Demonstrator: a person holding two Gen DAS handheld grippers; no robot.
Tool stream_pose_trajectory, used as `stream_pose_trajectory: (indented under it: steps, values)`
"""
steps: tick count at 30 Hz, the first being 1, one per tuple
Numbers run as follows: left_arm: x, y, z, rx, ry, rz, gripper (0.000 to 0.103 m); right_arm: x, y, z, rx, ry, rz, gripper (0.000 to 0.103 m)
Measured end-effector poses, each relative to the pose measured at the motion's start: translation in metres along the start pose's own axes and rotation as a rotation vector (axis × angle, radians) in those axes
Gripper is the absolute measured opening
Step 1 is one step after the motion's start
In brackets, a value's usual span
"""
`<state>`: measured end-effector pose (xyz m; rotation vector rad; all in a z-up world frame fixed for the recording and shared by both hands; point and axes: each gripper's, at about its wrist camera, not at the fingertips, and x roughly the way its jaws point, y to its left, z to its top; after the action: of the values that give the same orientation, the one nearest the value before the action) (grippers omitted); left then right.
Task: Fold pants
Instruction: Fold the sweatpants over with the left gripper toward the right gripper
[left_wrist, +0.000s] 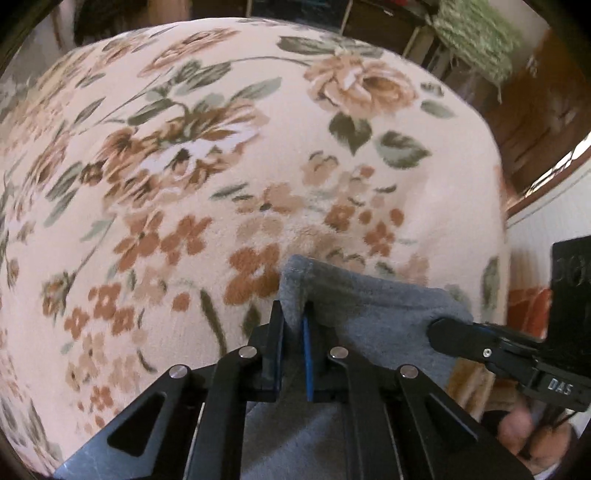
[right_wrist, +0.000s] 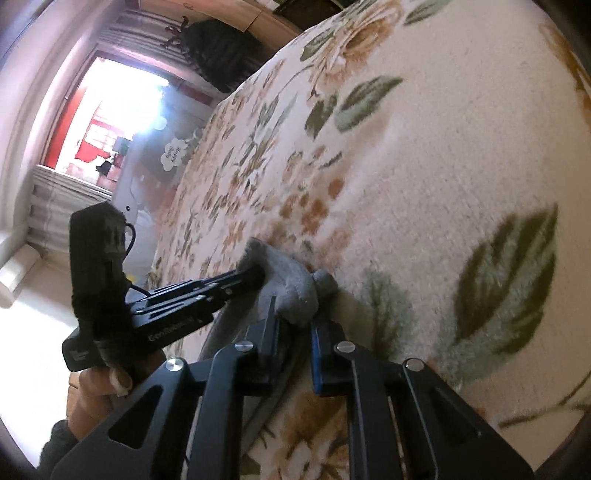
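Grey pants (left_wrist: 369, 314) lie on a floral blanket (left_wrist: 221, 166) that covers a bed. My left gripper (left_wrist: 293, 308) points steeply down and is shut on one corner of the grey cloth, which stands up in a fold between the pads. My right gripper (left_wrist: 434, 330) comes in from the right and pinches the cloth's other corner. In the right wrist view a bunch of the grey pants (right_wrist: 291, 288) sits between the right gripper's (right_wrist: 295, 314) fingers, with the left gripper (right_wrist: 256, 275) close by on the left, also on the cloth.
The floral blanket (right_wrist: 443, 166) stretches far ahead of both grippers. The bed's edge falls away at the right (left_wrist: 498, 221), with wooden furniture and a green knitted cloth (left_wrist: 476, 37) beyond. A hand (right_wrist: 99, 387) holds the left gripper. A bright window (right_wrist: 118, 110) is at the far left.
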<state>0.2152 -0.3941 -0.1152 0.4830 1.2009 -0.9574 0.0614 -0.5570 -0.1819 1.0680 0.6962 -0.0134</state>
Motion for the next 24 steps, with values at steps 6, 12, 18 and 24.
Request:
stream_pose_trajectory:
  steps: [6,12,18,24]
  values:
    - [-0.053,0.008,-0.007,0.004,-0.083,-0.06,0.007,-0.027,0.042,-0.003,-0.08,-0.036,0.201,0.014]
    - [-0.123,0.028,-0.048,-0.079,-0.227,-0.116,0.007,-0.038,0.102,-0.026,-0.201,0.026,0.353,0.014]
    - [-0.166,0.054,-0.118,-0.234,-0.368,-0.141,0.007,-0.032,0.15,-0.069,-0.316,0.124,0.447,0.014]
    - [-0.181,0.088,-0.199,-0.408,-0.441,-0.152,0.007,0.0,0.198,-0.132,-0.428,0.287,0.508,0.014]
